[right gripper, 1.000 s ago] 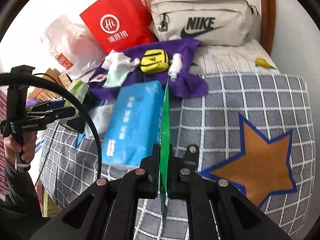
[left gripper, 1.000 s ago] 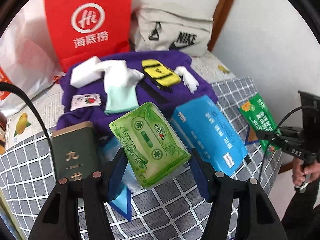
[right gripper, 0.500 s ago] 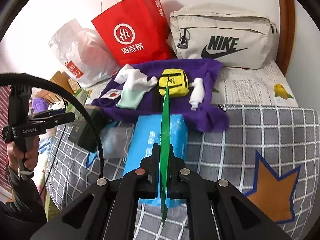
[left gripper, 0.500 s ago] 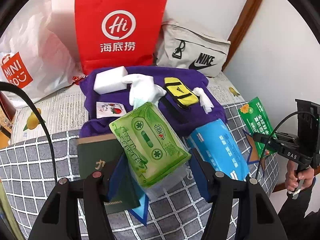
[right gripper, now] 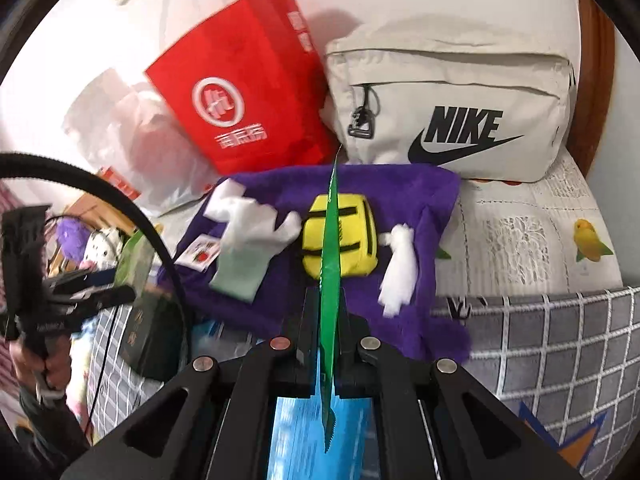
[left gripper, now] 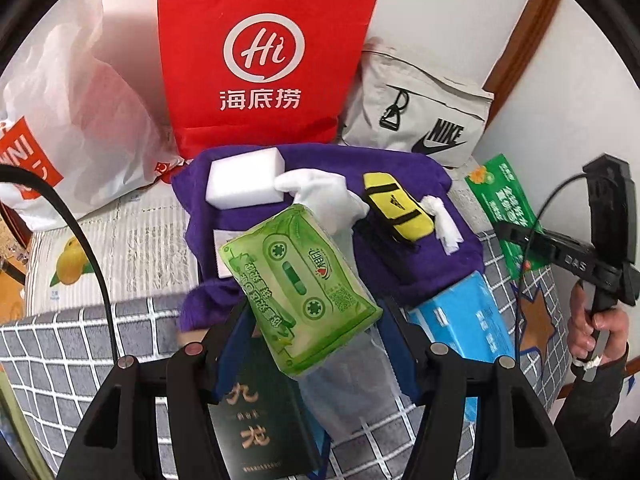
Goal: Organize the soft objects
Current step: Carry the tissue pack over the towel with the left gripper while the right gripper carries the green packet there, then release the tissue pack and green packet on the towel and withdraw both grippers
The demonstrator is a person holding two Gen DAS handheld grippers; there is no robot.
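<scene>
A green tissue pack (left gripper: 300,284) is clamped in the left gripper (left gripper: 316,320) and a flat green packet (right gripper: 330,280) is pinched in the closed right gripper (right gripper: 326,344), both carried above the purple towel (right gripper: 400,196), where a gentle set-down seems required next.

red paper bag (left gripper: 260,56) — upright | beige Nike bag (right gripper: 452,108) beside | checked blanket (right gripper: 552,344)

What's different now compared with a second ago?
Both tools have carried their loads toward the purple cloth: the left tool with the green tissue pack, the right tool with the flat green packet. Nothing was grabbed or released; everything on the cloth lies unchanged.
</scene>
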